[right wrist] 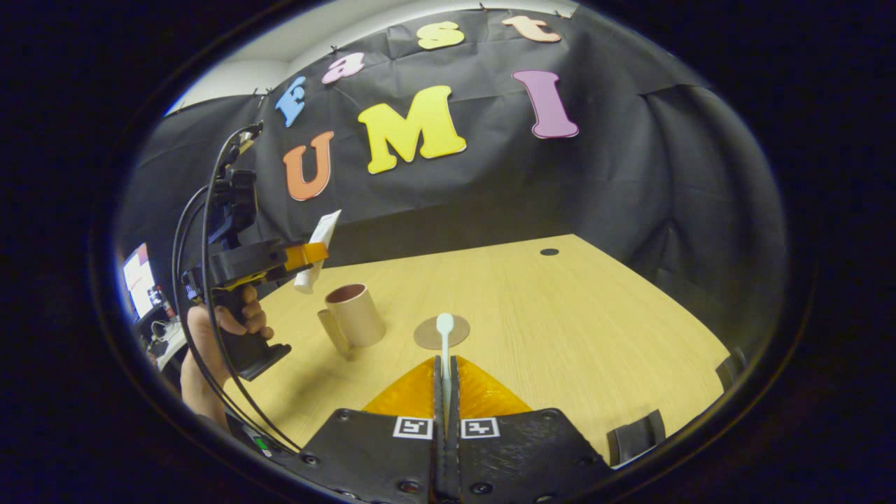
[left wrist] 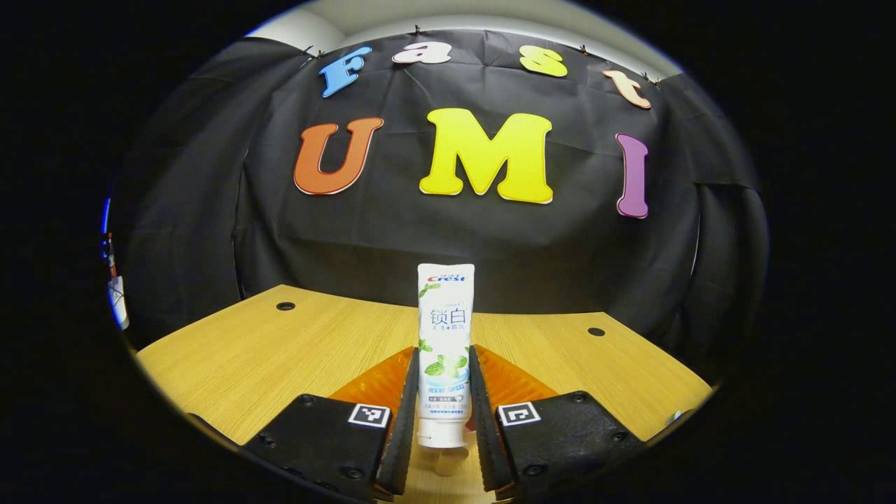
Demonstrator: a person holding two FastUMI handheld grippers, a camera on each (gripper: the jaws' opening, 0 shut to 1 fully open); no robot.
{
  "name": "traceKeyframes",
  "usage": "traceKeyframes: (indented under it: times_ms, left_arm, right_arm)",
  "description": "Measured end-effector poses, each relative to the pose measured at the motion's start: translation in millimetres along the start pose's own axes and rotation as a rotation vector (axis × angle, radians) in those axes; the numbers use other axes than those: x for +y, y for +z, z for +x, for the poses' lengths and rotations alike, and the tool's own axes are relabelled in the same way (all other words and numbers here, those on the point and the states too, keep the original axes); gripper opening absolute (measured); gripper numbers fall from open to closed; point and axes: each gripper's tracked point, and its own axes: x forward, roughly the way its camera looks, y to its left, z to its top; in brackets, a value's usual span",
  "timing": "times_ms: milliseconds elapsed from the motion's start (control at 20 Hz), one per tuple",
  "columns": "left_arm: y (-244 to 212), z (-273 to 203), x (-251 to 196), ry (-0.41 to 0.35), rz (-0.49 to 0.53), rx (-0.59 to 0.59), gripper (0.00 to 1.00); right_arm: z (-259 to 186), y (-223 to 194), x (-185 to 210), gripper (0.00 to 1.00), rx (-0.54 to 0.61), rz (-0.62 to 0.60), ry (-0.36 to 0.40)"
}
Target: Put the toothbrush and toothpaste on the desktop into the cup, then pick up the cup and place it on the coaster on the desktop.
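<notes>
Toothpaste (left wrist: 445, 353) clamped upright between the fingers of the left gripper (left wrist: 444, 402), cap end down, lifted clear of the worktop (left wrist: 280, 350). In the right gripper view the same tube (right wrist: 318, 252) hangs up and to the left of the cup (right wrist: 353, 315), not yet over its mouth.

Toothbrush (right wrist: 444, 350) pinched in the right gripper (right wrist: 446, 381), fingers closed tight on the handle, head pointing forward and showing over the coaster (right wrist: 441, 332); whether it touches the coaster, cannot tell.

Cup stands upright on the worktop just left of the coaster, apart from it, handle toward the camera. What shows of the inside looks bare; the bottom is hidden.

Risks, as judged:
- Tube is held low, so most of its length stands free above the fingers; it may tilt or catch the rim on the way in.
- A knock on the rim could tip the cup, which looks light.
- Brush handle is thin; it could twist in the grip and miss the mouth.
- Both grippers converging on one small opening could collide.
</notes>
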Motion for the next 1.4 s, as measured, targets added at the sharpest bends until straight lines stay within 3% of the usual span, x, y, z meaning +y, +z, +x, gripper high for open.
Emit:
traceKeyframes:
  times_ms: [1400]
  left_arm:
    - [-2.0, 6.9, -3.4, -0.03, -0.021, 0.038, 0.45]
  right_arm:
    - [-2.0, -5.3, -8.3, 0.0, -0.017, 0.011, -0.019]
